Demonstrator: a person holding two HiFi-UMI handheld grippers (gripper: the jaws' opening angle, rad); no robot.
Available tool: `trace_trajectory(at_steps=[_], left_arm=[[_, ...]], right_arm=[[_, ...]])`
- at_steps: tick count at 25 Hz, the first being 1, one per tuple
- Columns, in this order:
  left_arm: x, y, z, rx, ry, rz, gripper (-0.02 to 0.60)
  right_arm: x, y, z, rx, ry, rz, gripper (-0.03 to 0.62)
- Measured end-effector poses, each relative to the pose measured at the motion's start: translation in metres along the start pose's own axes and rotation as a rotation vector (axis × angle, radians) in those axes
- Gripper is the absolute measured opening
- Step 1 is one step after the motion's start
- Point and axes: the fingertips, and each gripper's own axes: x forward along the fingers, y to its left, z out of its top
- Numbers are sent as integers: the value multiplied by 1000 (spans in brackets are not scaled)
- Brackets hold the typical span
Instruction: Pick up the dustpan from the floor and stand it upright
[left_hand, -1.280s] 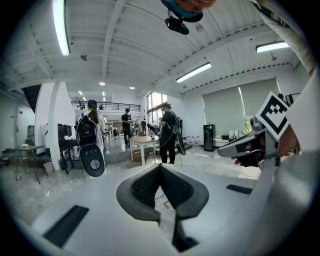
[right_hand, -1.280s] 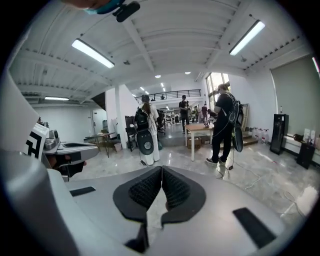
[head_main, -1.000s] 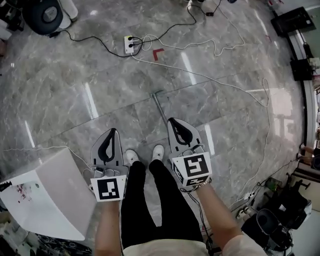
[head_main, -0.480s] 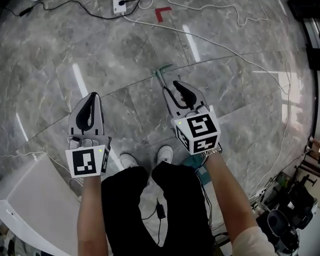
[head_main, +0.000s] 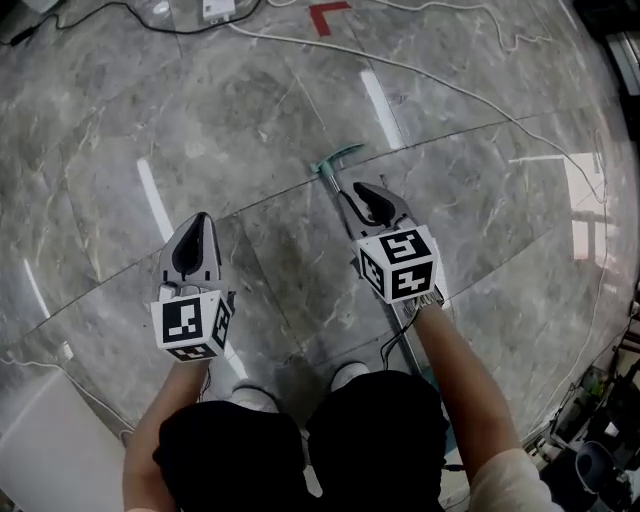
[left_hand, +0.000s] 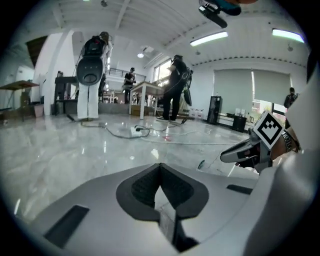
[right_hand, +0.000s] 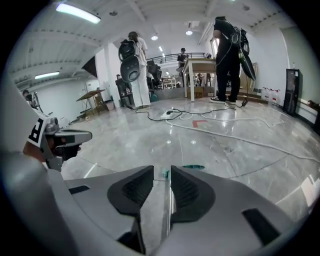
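The dustpan lies flat on the grey marble floor. Only its thin metal handle (head_main: 328, 177) with a teal end piece (head_main: 338, 158) shows; the pan is hidden under my right arm. My right gripper (head_main: 366, 190) hangs low over the handle, pointing along it. Its jaws are opening, and in the right gripper view the handle (right_hand: 168, 197) runs in the gap between the pads (right_hand: 186, 189) without being pressed. The teal end (right_hand: 193, 167) lies just past the right gripper's (right_hand: 161, 172) tips. My left gripper (head_main: 200, 222) is shut and empty, left of the handle; its tips (left_hand: 160, 167) meet.
A white cable (head_main: 430, 78) crosses the floor beyond the handle, past a red corner mark (head_main: 326, 14) and a power strip (head_main: 215, 8). A white box (head_main: 40, 440) sits at lower left. Several people (right_hand: 230, 55) and a table (right_hand: 200, 67) stand far off.
Both grippers have sunk toward the floor as the person crouched. The right gripper's jaws went from shut to open and now straddle the dustpan handle.
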Motion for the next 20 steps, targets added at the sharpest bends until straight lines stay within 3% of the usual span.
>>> trace_trajectory(at_steps=[2,6,10,15,20], left_arm=[[7,-14,-33,-11,55,-26,8],[1,-42,-58,54,114,-153,8],[-6,-28,-61,16,115,-115,8],[-6,-11,-53,45,81,-82,8],[-3,-14,-30,58,-11,-99,8]], right_arm=[[23,-7,-27,10,30,12,114],[50,-12,-63,-7,106,10,114],[66,-22,-80,-29,152,-54,114],[79,-20,-88,-54,184,-46,112],[61,-7,-67,-45,109,-23,104]])
